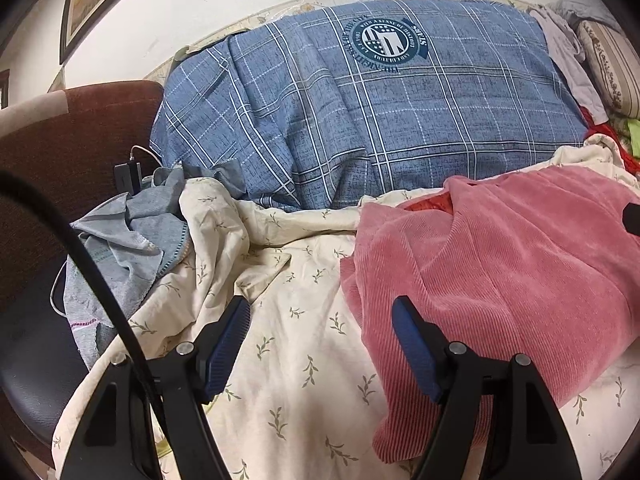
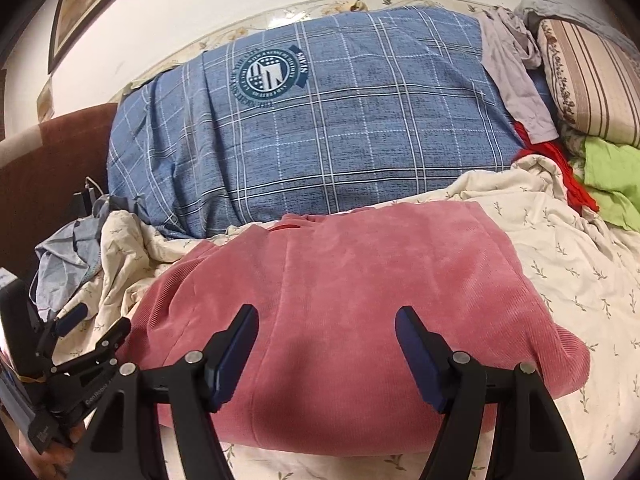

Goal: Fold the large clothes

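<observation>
A pink corduroy garment point(image 2: 344, 288) lies folded into a thick rectangle on the cream leaf-print sheet point(image 2: 568, 256), with a bit of orange-red lining showing at its far edge. My right gripper point(image 2: 326, 316) hovers open just above the garment's near half, nothing between its fingers. In the left wrist view the same pink garment point(image 1: 500, 272) lies to the right. My left gripper point(image 1: 320, 308) stands open over the bare sheet point(image 1: 296, 344), beside the garment's left edge. The left gripper point(image 2: 94, 322) also shows at the lower left of the right wrist view.
A big blue plaid bundle point(image 1: 360, 112) with a round emblem fills the back of the bed. Crumpled grey-blue cloth point(image 1: 128, 248) lies at the left by a brown chair point(image 1: 72, 136). A striped pillow point(image 2: 588, 80), green cloth point(image 2: 612, 176) and red cloth point(image 2: 560, 168) sit at the right.
</observation>
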A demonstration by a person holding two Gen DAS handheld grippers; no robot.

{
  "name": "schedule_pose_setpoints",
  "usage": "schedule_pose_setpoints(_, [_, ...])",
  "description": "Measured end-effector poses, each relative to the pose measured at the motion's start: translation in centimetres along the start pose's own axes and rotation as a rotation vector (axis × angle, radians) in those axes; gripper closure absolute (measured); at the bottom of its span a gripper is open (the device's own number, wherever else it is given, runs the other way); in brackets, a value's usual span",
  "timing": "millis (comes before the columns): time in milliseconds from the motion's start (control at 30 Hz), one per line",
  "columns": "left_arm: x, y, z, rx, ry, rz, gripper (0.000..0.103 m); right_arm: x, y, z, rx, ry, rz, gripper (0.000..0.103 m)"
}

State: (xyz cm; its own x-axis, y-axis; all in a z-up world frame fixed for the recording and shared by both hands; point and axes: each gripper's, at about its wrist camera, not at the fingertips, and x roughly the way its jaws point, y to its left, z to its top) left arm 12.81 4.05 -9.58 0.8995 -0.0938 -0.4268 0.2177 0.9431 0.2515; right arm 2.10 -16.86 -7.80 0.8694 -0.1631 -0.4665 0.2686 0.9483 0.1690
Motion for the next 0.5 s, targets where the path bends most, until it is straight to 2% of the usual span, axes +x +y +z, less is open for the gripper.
schedule_pose_setpoints(500, [-0.41, 0.6, 0.13, -0.01, -0.016, 0.002, 0.029, -0.14, 1.15, -0.11, -0.018, -0.01, 0.011, 0.029])
